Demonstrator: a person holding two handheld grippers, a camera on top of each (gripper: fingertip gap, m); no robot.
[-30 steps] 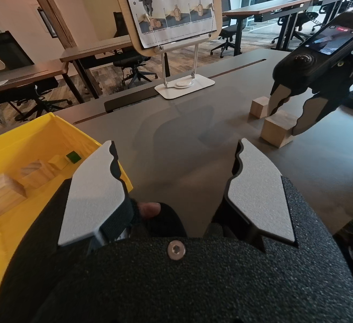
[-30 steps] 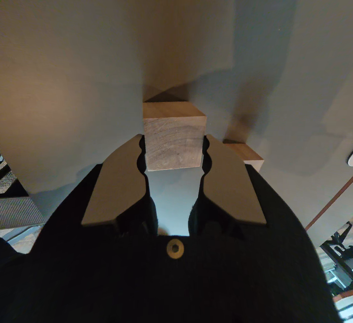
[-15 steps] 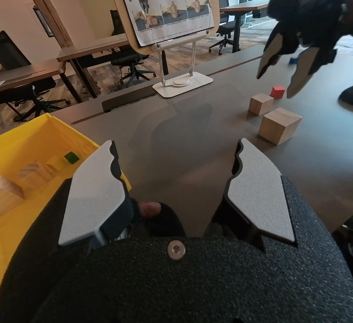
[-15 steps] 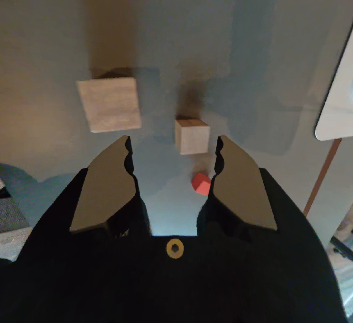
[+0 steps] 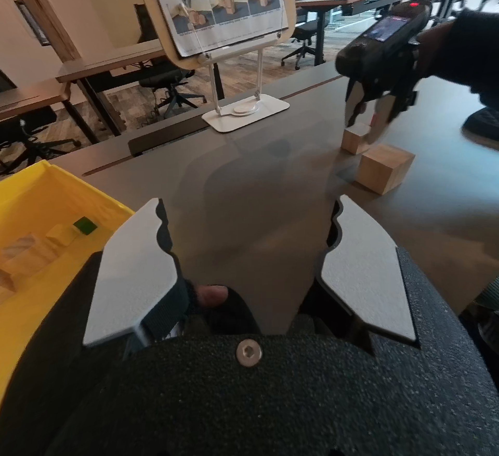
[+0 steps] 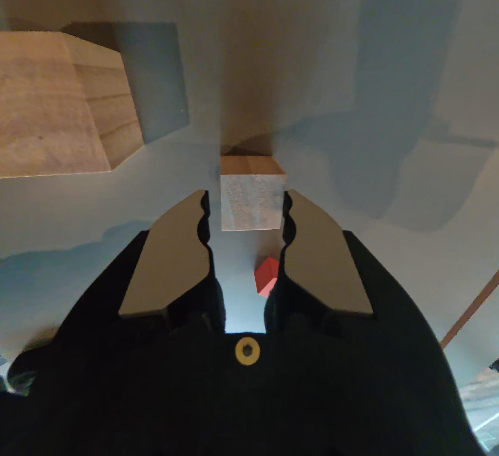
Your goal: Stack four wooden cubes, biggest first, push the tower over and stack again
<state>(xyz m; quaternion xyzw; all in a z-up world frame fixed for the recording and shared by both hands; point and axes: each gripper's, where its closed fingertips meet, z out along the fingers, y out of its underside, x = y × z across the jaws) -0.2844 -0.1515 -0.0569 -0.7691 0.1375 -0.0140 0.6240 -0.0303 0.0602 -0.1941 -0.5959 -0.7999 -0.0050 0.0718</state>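
Observation:
A larger wooden cube (image 5: 383, 170) and a smaller wooden cube (image 5: 353, 138) sit close together on the dark table at the right. My right gripper (image 5: 361, 131) points down over the smaller cube. In the right wrist view the smaller cube (image 6: 252, 200) lies between the fingertips of my right gripper (image 6: 246, 192), jaws open with a narrow gap on the left side. The larger cube (image 6: 54, 103) is at the left there. A small red cube (image 6: 267, 275) lies behind the smaller one. My left gripper (image 5: 249, 199) is open and empty over bare table.
A yellow bin (image 5: 40, 192) at the left holds wooden blocks (image 5: 24, 257) and a small green cube (image 5: 85, 225). A white instruction stand (image 5: 245, 114) stands at the table's far side. Office desks and chairs are beyond.
My right gripper let go of the larger cube, rose, moved over to the smaller cube and came down around it. My left gripper has stayed open in place.

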